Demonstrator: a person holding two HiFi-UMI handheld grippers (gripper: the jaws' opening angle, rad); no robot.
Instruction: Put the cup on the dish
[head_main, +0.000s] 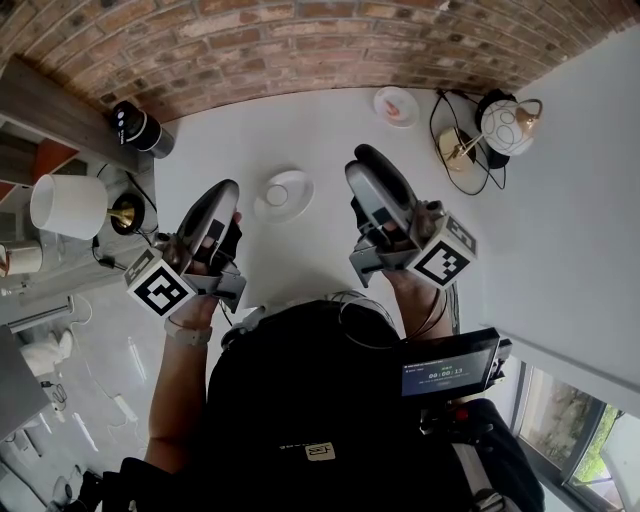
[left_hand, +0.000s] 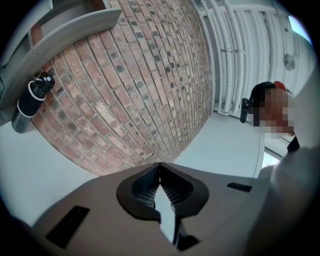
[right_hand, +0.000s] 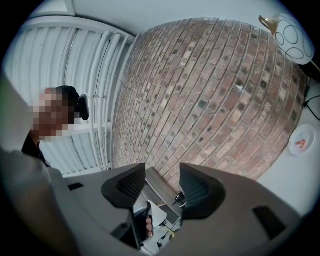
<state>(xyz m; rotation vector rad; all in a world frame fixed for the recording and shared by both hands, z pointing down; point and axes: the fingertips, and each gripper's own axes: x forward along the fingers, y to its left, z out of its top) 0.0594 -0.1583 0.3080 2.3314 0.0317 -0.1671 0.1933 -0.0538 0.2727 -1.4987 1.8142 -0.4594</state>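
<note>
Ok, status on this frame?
Left tongs shut, empty. Right tongs open, empty. Cup appears to sit on dish. Nothing in the way.

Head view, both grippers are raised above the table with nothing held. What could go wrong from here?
The left gripper has its jaws shut; lowered like that, it could knock the white saucer instead of gripping anything. The right gripper is open, but the pink dish sits close to the corded lamp, so a reach there might snag it.

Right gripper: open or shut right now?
Open. In the right gripper view, the right gripper has its jaws standing clearly apart, with nothing held between them.
</note>
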